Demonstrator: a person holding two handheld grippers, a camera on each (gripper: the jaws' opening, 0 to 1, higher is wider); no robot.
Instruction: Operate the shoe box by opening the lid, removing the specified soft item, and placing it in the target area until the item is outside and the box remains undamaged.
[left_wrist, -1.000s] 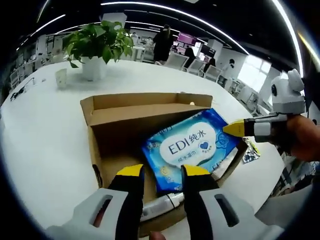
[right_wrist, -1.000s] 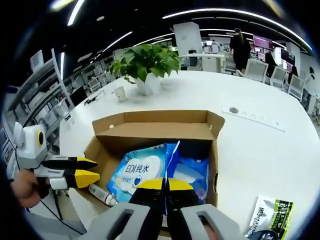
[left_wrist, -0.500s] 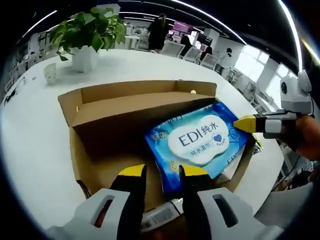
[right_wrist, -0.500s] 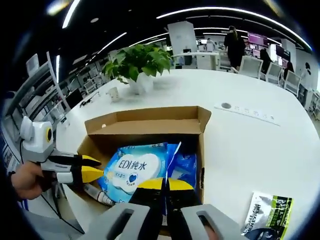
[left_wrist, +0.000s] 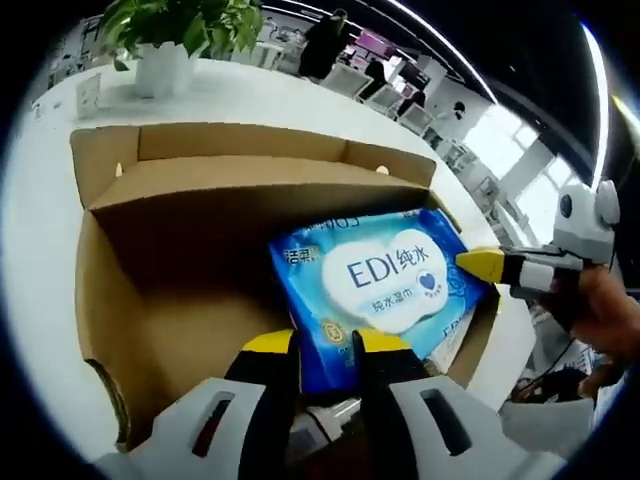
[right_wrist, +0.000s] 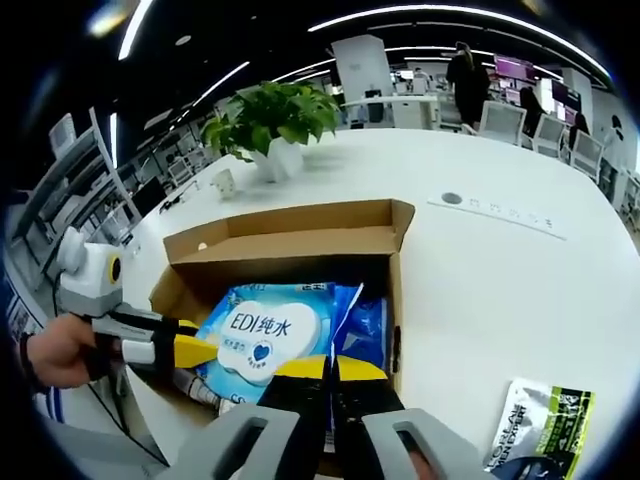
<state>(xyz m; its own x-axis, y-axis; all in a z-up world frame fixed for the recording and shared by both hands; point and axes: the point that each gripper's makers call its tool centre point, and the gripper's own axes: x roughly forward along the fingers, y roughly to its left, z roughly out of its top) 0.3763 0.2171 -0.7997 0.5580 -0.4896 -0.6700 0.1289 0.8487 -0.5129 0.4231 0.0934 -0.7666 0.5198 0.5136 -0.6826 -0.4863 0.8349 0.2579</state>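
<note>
Lid step is done: the brown cardboard shoe box (right_wrist: 290, 250) is sitting open on the white tabletop (right_wrist: 480, 270), flaps folded back at the far side.

The soft item, a blue plastic wet-wipes pack with a white cloud label (right_wrist: 262, 332), is lying inside the box, tilted up toward the right gripper. It is not out yet, so removal is partway at best and placing is still left.

In the right gripper view the right gripper (right_wrist: 330, 368), yellow-tipped black jaws pressed together, is pinching the near edge of the pack. In the left gripper view the same gripper (left_wrist: 487, 265) is coming in from the right, tip touching the pack's right corner (left_wrist: 385, 290).

The left gripper (left_wrist: 325, 343) is hovering at the pack's near edge, jaws slightly apart with a narrow gap, nothing clearly held. In the right gripper view it is showing at the left (right_wrist: 190, 348), beside the pack.

A white tube-like object (right_wrist: 195, 388) is also lying in the box under the pack's left edge.

A green-and-black printed packet (right_wrist: 540, 425) is lying on the tabletop to the right of the box. A potted green plant in a white pot (right_wrist: 275, 125) is standing far behind.

The box is looking undamaged. The target area isn't identifiable.
</note>
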